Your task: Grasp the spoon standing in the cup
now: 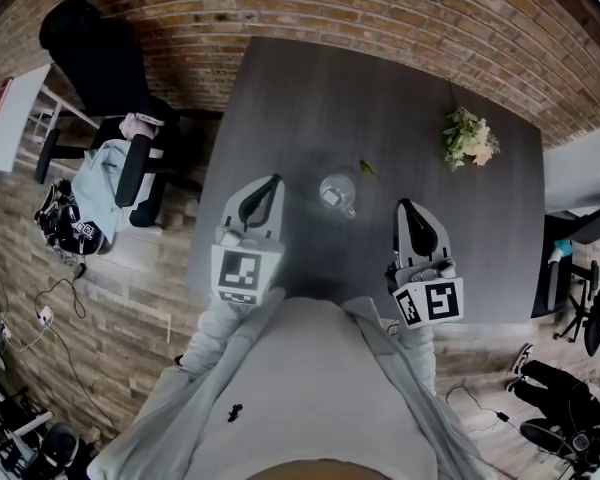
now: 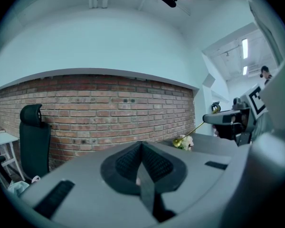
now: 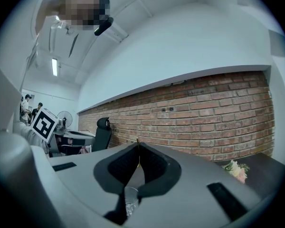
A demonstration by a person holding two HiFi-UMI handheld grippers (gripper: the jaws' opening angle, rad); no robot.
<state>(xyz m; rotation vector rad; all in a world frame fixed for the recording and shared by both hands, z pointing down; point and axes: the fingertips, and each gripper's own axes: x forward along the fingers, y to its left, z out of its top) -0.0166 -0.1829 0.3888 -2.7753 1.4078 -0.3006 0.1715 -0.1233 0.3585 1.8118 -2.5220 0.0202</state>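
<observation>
While left tongs (image 1: 273, 181) and right tongs (image 1: 405, 205) sit closed, a slim gold spoon (image 1: 367, 168) leans in the cup (image 1: 337, 193).

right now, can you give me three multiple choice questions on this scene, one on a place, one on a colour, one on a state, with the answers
1. Where does the clear glass cup stand on the dark grey table?
A. between the left gripper and the right gripper
B. at the table's far left corner
C. at the table's near right corner

2. What colour is the thin metal spoon standing in the cup?
A. red
B. gold
C. blue

3. How is the right gripper?
A. wide open
B. shut on the spoon
C. shut, holding nothing

Answers:
1 A, the head view shows the cup midway between the two grippers.
2 B, its tip shows gold past the cup's rim.
3 C, the right gripper view shows its jaws together, with the cup and spoon beyond them.
</observation>
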